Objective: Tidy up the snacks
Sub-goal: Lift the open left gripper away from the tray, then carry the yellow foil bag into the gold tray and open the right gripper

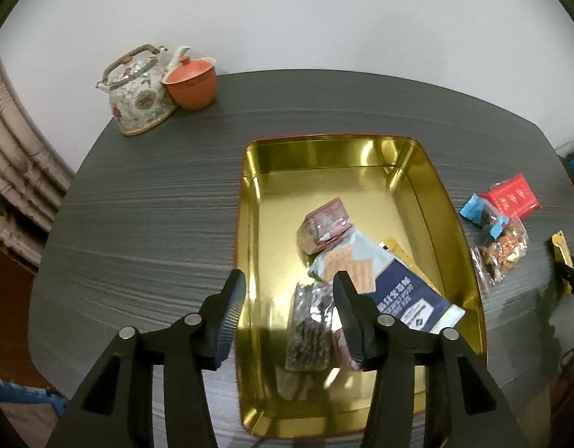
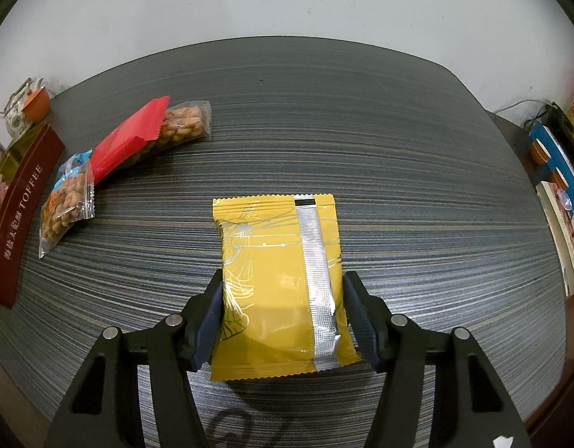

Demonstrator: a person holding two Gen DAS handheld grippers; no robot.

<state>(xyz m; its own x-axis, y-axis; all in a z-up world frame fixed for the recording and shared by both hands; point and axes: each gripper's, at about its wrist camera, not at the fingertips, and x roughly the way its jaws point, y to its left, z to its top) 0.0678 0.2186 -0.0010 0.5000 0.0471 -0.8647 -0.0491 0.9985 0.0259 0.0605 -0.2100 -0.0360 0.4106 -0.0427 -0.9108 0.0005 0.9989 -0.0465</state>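
Snacks are partly sorted: the right gripper [image 2: 283,321] has its jaws around the yellow packet [image 2: 279,280] on the table [image 2: 399,149], the left pad touching, a firm grip uncertain. The left gripper [image 1: 289,306] hangs open and empty over the gold tin [image 1: 361,156], where four packets [image 1: 361,268] lie. Remaining, at ten o'clock, are a red packet [image 2: 128,138] and two nut bags [image 2: 66,198]. Nothing blocks the way.
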